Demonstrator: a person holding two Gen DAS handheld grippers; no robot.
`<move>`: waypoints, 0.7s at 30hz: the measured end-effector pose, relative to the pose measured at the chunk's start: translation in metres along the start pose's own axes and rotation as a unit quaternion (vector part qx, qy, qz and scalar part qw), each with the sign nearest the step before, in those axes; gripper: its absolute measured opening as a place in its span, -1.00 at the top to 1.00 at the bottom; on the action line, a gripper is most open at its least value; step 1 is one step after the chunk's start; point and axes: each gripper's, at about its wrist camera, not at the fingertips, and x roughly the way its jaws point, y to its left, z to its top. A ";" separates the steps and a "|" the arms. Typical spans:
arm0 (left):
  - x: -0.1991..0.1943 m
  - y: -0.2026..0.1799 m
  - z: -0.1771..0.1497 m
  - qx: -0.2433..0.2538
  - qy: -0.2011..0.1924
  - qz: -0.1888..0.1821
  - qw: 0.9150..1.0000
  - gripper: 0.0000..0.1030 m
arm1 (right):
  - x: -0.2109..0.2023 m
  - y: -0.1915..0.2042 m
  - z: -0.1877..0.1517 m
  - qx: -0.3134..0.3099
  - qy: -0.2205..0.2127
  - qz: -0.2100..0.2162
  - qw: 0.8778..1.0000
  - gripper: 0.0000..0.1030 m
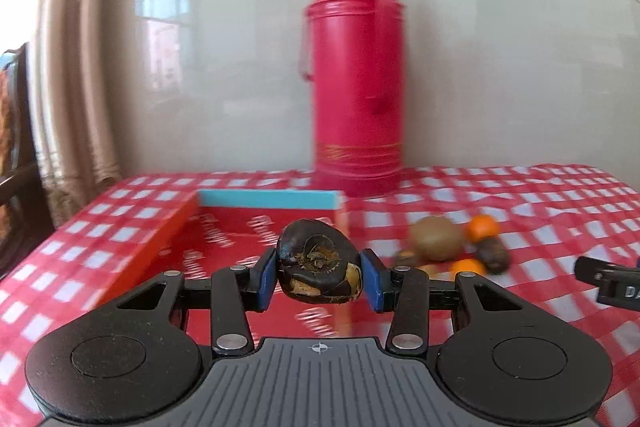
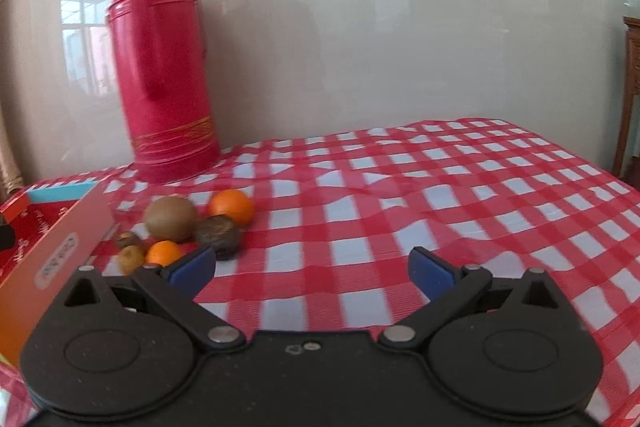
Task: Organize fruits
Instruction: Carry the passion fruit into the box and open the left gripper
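My left hand-held gripper (image 1: 319, 273) pinches a dark, cracked fruit (image 1: 319, 261) at frame centre, above the red box (image 1: 152, 247). Its lumpy skin could slip out early. My right hand-held gripper (image 2: 311, 269) gapes wide, empty, near the fruit pile (image 2: 188, 227) at left.

Between my left gripper's (image 1: 319, 277) blue pads (image 1: 266, 279) sits a near-black fruit (image 1: 320, 265) with yellow-brown patches. My gripper bodies are black. The tablecloth (image 2: 400, 195) is red-and-white checked. The box (image 1: 224, 239) is red inside with pale lettering, orange-walled, with a light-blue far edge. The thermos (image 2: 168, 83) is crimson with gold bands. The kiwi (image 2: 171, 219) is olive-brown, two oranges (image 2: 232, 206) bright orange.
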 end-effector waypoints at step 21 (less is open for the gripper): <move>-0.007 0.055 -0.017 0.000 -0.009 0.063 0.998 -1.00 | -0.002 0.072 -0.001 -0.085 0.018 0.106 0.991 -0.89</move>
